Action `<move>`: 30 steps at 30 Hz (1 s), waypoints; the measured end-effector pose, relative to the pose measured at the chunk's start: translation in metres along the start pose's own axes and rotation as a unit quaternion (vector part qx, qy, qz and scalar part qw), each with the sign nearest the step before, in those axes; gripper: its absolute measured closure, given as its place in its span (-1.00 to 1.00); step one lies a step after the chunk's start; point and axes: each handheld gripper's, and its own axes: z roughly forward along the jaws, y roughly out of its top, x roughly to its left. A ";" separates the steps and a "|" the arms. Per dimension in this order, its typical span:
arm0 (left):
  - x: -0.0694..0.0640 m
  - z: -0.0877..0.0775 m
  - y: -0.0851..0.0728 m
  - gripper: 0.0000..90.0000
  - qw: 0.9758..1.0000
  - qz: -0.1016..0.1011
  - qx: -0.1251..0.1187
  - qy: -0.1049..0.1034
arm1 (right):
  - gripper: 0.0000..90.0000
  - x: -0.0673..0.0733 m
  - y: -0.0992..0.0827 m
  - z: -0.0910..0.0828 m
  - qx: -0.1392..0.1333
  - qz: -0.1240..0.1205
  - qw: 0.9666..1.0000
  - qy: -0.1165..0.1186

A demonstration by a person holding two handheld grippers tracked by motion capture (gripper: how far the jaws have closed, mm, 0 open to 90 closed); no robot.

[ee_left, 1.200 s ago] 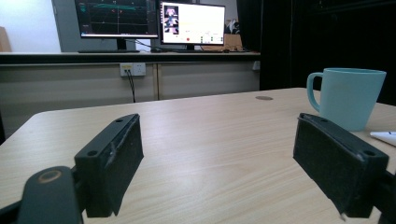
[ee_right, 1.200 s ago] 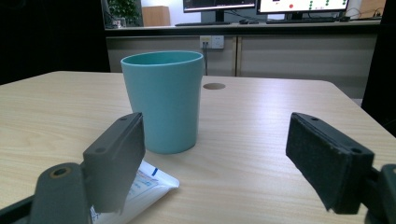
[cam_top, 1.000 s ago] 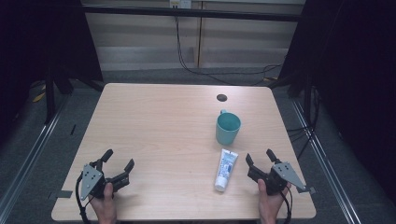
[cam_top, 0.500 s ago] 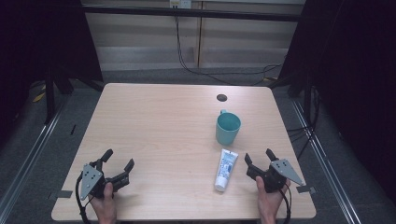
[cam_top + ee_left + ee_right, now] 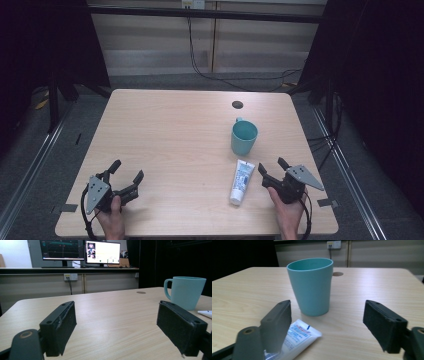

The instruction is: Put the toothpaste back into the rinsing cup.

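The left gripper (image 5: 125, 172) rests at seven o'clock, jaws apart and empty. At five o'clock the right gripper (image 5: 272, 170), jaws just narrowing around nothing, sits beside the toothpaste tube (image 5: 241, 181); the teal mug (image 5: 244, 137) stands at the tube's twelve o'clock. A careless sideways grab could shove the tube into the mug.

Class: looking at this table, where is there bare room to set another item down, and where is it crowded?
Free: the light wooden table from its left edge across to the teal plastic mug, ahead of the left gripper. Crowded: the right near corner, where the mug, the white toothpaste tube and the open right gripper sit close.
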 end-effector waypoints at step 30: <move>0.000 0.000 0.000 -0.65 1.000 0.000 0.000 0.000 | -0.13 0.013 0.048 0.009 0.165 0.060 0.983 0.053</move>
